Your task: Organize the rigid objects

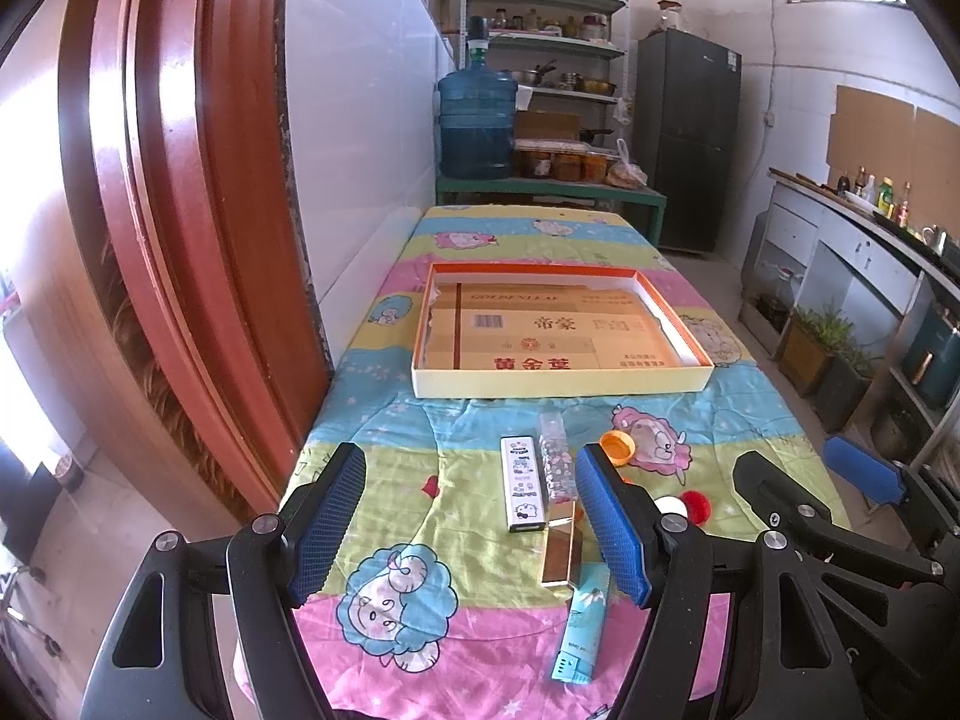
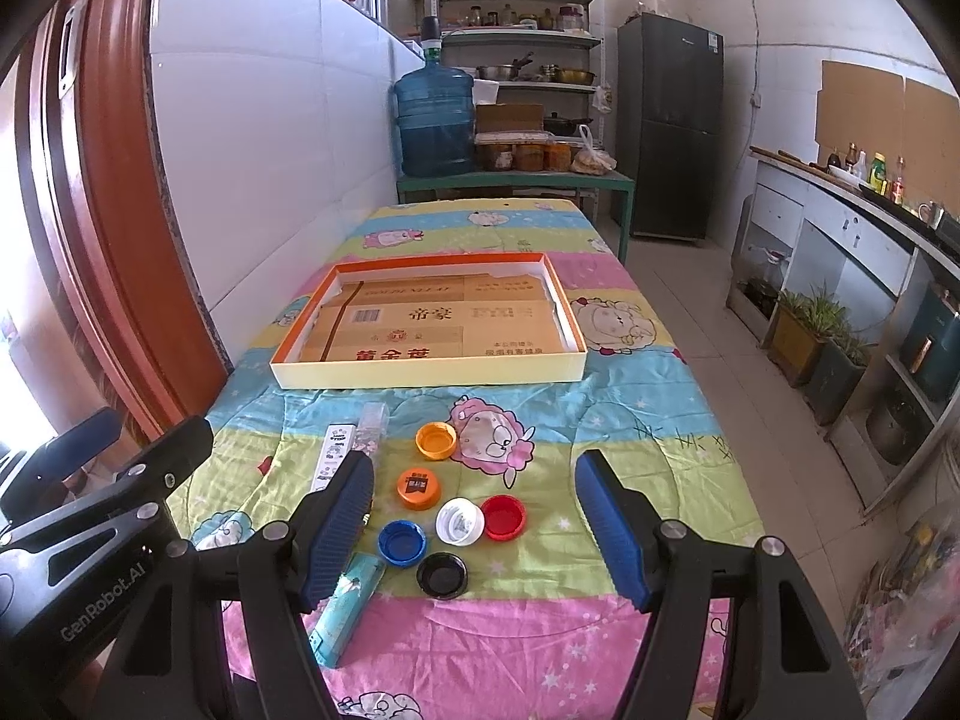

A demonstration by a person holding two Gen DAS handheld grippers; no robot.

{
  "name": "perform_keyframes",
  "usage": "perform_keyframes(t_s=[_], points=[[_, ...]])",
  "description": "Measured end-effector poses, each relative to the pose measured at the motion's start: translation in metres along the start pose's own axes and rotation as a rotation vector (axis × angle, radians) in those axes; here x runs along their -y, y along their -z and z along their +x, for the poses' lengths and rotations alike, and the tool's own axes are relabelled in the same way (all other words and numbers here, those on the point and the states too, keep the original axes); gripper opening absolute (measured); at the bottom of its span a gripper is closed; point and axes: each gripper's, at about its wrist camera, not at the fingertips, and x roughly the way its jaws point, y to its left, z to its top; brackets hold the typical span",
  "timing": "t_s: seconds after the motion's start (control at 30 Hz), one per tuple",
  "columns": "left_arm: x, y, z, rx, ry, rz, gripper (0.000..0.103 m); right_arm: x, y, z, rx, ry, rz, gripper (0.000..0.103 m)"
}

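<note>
We see six bottle caps (image 2: 451, 510) — two orange, white, red, blue, black — clustered on the cartoon-print cloth (image 2: 630, 420), beside four slim boxes (image 1: 561, 516), all before the shallow tray (image 1: 564, 387). Our left claw (image 1: 474, 531) and right claw (image 2: 474, 525) hover wide apart, holding nothing.

A blue water jug (image 1: 477, 126) stands beside metal shelves (image 1: 549, 42) of jars. A dark fridge (image 1: 687, 138) stands to their right. Potted plants (image 2: 810, 336) sit on the floor.
</note>
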Motion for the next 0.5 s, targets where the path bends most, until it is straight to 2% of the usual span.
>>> perform_keyframes(t_s=[0.5], points=[[-0.0026,0.0015,0.0025,-0.008,-0.004,0.0,0.074,-0.0041,0.0,0.0024,-0.007,-0.001,-0.005,0.07]])
